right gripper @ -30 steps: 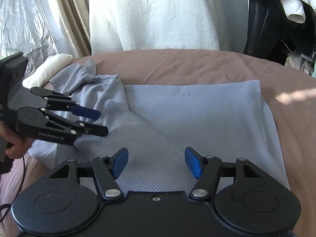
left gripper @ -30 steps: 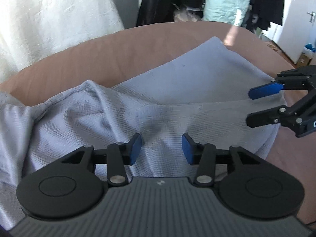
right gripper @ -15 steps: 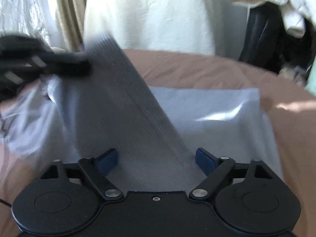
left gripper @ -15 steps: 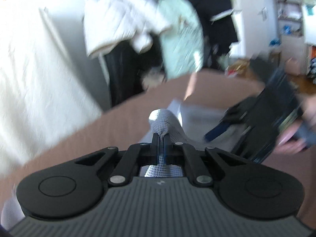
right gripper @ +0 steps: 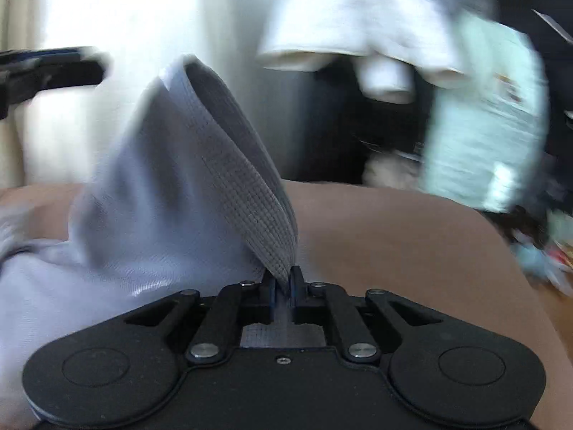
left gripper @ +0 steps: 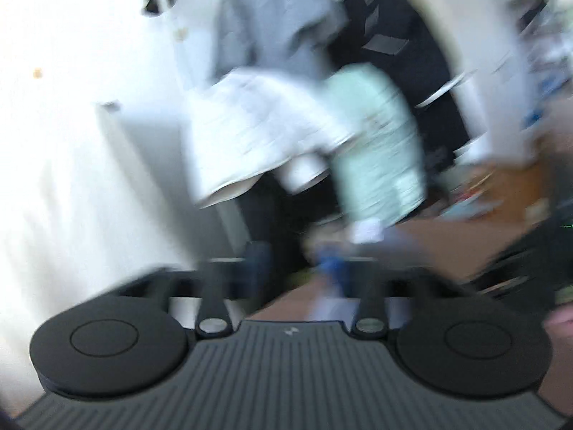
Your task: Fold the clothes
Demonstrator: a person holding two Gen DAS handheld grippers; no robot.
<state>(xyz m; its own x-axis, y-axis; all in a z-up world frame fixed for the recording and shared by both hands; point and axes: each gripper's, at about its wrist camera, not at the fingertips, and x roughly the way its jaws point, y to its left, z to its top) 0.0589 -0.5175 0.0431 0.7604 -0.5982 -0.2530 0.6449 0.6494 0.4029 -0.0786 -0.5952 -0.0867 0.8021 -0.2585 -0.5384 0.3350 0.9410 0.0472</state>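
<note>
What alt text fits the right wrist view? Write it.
The right gripper, jaws closing, pinches a fold of grey shirt lifted off a brown bed. The left gripper blurs at upper left; clothes hang behind.

home bedroom | brown bed | hanging clothes

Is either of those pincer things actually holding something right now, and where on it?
The right gripper is closing on a folded edge of the grey garment. The left gripper is opening, apparently holding nothing.
</note>
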